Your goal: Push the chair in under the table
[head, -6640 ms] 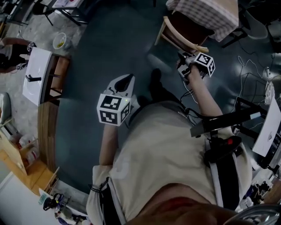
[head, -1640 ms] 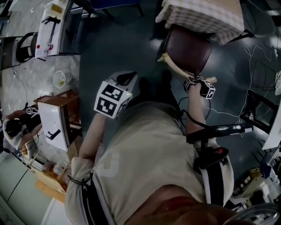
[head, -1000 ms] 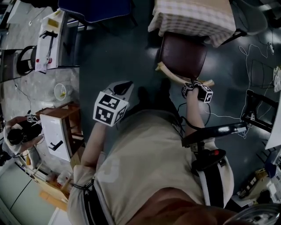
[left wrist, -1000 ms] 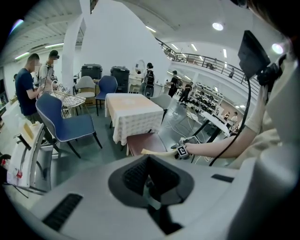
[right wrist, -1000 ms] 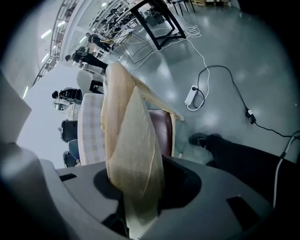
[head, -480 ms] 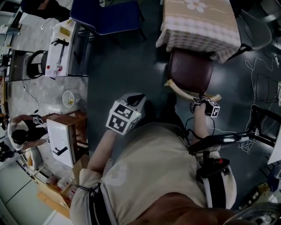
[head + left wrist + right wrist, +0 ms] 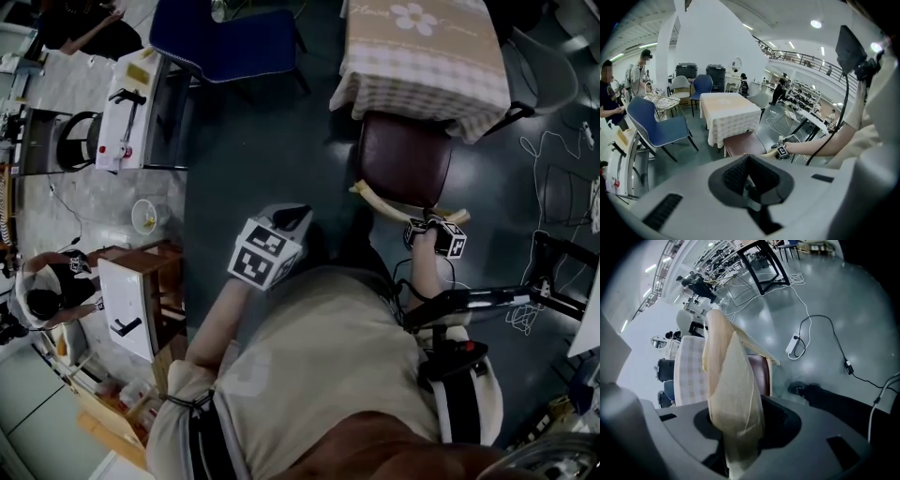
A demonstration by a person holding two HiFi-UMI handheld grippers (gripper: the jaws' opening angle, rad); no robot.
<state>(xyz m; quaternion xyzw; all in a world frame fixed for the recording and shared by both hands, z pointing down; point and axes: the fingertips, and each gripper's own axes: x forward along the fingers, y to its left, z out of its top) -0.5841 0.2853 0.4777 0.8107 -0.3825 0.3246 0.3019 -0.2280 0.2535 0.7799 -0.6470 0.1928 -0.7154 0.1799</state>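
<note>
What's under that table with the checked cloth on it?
Only the front of the maroon chair seat, which meets the hem of the checked cloth; most of it stands clear. The hanging cloth covers the table's legs and anything else beneath.

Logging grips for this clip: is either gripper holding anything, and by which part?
The right gripper clamps the chair by its wooden backrest rail, near one end. The left gripper is shut on nothing.
</note>
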